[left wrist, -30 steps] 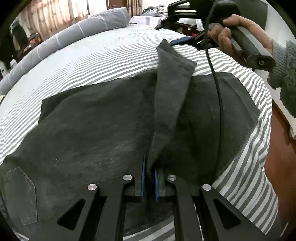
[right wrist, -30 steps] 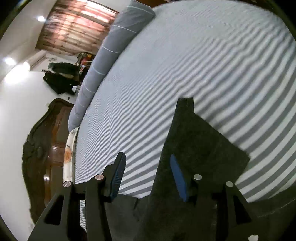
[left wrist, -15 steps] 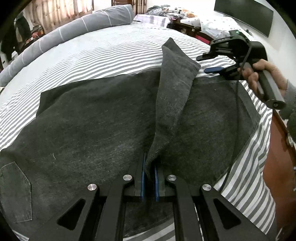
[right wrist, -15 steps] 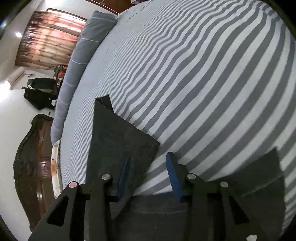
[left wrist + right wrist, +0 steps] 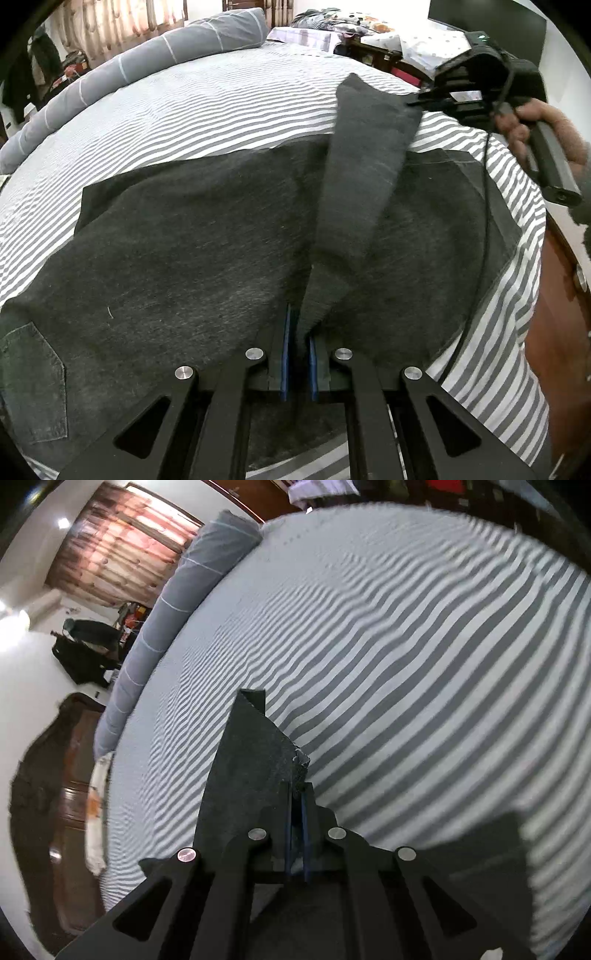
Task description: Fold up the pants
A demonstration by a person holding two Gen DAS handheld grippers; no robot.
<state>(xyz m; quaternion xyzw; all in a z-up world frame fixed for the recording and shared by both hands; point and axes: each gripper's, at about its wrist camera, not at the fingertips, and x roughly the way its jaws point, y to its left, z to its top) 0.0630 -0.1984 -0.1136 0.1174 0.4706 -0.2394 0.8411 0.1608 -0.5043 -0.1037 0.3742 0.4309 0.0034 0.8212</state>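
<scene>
surface: a wide bed with a grey-and-white striped sheet (image 5: 229, 110), stripes running across it
on it, near side: dark grey denim pants (image 5: 192, 236) lay spread flat, a stitched back pocket at the left edge, one narrow section lifted off the sheet
on it, far edge: a long grey bolster pillow with thin white bands (image 5: 147, 62) lay along the sheet
rest of sheet: bare stripes

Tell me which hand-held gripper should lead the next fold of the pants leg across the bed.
Right, probably. The right hand-held gripper, whose jaws have just closed, pinches the far corner of the raised pants leg, free to swing. The left hand-held gripper clamps the near end, better suited as an anchor.
</scene>
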